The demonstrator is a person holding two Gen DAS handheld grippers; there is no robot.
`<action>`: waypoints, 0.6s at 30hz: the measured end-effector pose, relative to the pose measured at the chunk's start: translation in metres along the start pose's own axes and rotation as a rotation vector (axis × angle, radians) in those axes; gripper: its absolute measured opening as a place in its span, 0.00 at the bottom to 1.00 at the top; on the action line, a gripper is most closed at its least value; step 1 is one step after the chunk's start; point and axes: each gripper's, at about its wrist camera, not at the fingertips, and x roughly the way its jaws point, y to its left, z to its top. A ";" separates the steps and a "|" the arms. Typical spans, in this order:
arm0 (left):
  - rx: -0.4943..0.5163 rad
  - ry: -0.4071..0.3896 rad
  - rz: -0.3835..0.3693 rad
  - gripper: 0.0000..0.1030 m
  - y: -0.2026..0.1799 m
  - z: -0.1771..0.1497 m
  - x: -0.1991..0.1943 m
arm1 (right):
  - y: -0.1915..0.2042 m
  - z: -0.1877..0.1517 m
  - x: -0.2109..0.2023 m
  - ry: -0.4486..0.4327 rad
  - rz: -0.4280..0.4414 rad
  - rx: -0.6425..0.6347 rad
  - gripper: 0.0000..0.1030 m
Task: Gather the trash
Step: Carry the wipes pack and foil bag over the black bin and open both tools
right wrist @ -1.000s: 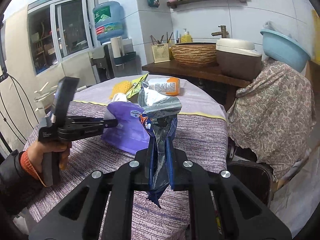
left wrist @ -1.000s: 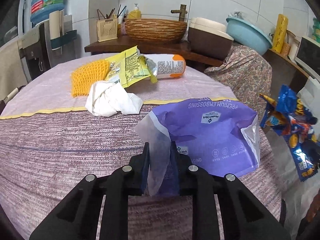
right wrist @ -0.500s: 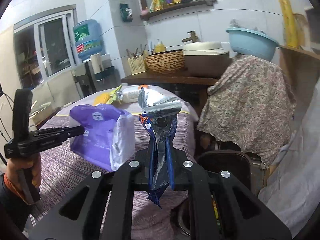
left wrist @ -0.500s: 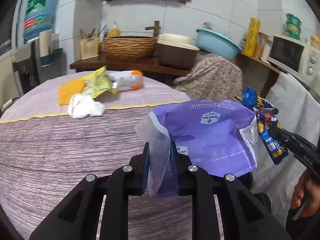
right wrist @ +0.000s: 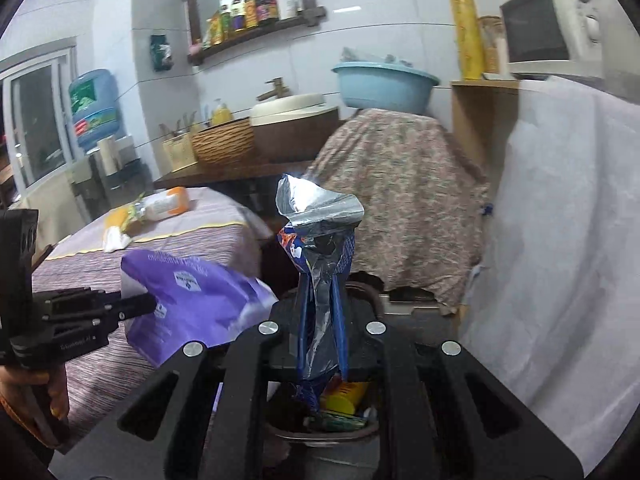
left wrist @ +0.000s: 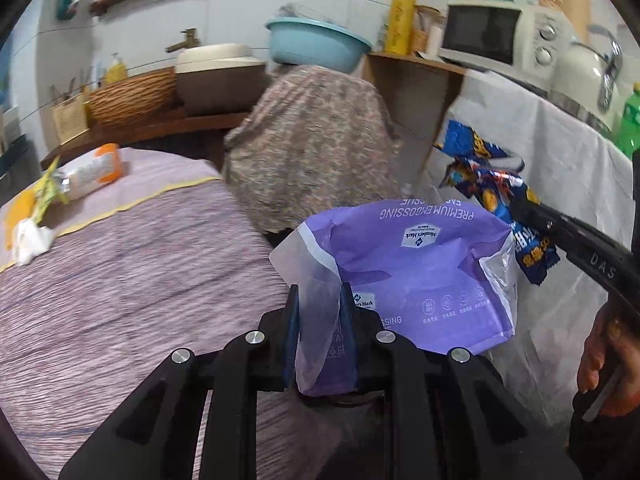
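The left gripper (left wrist: 318, 332) pinches the clear edge of a limp, light purple plastic tissue bag (left wrist: 416, 272) beside the table. The right gripper (right wrist: 320, 332) is clamped on a crinkly blue foil snack wrapper (right wrist: 320, 240) above a bin (right wrist: 332, 420); both likely slip unless gripped at bunched folds.

The left tool (left wrist: 319, 320) is clamped on a purple bag (left wrist: 416, 276), held out past the bench (left wrist: 120, 280) edge. The right tool (right wrist: 322, 320) pinches a blue wrapper (right wrist: 320, 248) upright, just right of that bag.
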 end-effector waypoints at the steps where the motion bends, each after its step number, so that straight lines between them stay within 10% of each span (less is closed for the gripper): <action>1: 0.008 0.010 -0.003 0.19 -0.006 0.000 0.007 | -0.004 0.000 -0.001 0.001 -0.012 0.002 0.12; 18: 0.250 0.187 0.292 0.20 -0.057 -0.037 0.144 | -0.048 -0.028 0.000 0.057 -0.064 0.060 0.12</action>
